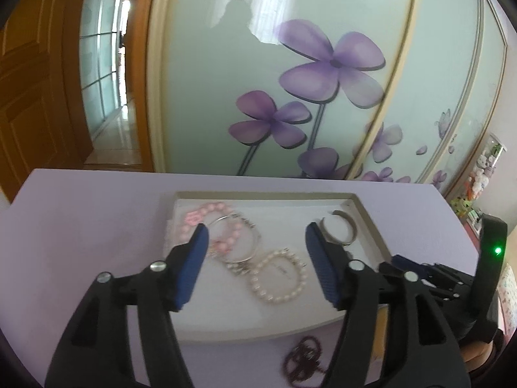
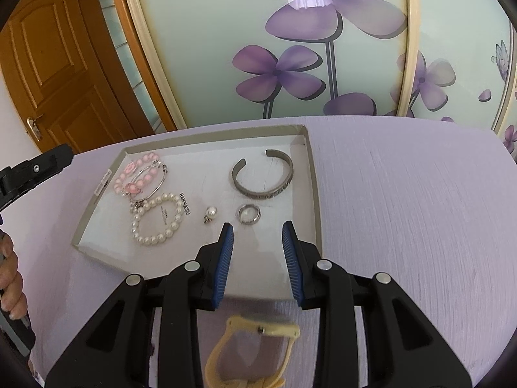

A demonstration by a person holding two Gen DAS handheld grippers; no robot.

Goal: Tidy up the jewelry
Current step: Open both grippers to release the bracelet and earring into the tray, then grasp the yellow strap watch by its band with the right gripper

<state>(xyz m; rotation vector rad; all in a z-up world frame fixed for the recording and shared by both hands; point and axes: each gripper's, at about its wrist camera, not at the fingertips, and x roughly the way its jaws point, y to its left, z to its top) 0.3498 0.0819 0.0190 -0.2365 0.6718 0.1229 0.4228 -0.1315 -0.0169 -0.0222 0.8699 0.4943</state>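
Two views, taken in turn, with the shallow tray as the landmark.

Left wrist view: one tray (image 1: 371, 223) on the lilac desk (image 1: 80, 213). Inside the tray, four bracelets counted: one pink bead bracelet (image 1: 206, 215) at the far left corner, one thin silver bangle (image 1: 248, 242) overlapping it, one pearl bracelet (image 1: 279, 276) nearer the front rim, one grey open cuff (image 1: 341, 229) toward the right wall. Outside the tray, just before its front rim, one dark maroon bead string (image 1: 303, 359), blurred. Left gripper (image 1: 255, 236) held above the tray with fingers (image 1: 194, 265) spread wide, nothing between them. Beyond the tray's right side, part of the other tool, with one green light.

Right wrist view: same tray (image 2: 315, 194), six pieces counted inside. Pink bead bracelet (image 2: 137, 169) and silver bangle (image 2: 158, 174) tangled at the far left corner; pearl bracelet (image 2: 156, 221) just in front of them; one small pearl pendant (image 2: 210, 213) right of the pearls; one plain ring (image 2: 248, 214) right of the pendant; grey cuff (image 2: 263, 174) behind the ring, apart from it. Outside the tray, just before its front rim, one yellow watch (image 2: 258, 352) on the desk, seen under the tool. Right gripper (image 2: 257, 229) over the tray's front right part, fingers (image 2: 226, 252) parted at middling width, holding nothing. At the frame's left edge, the person's hand (image 2: 9, 278) on the other tool.
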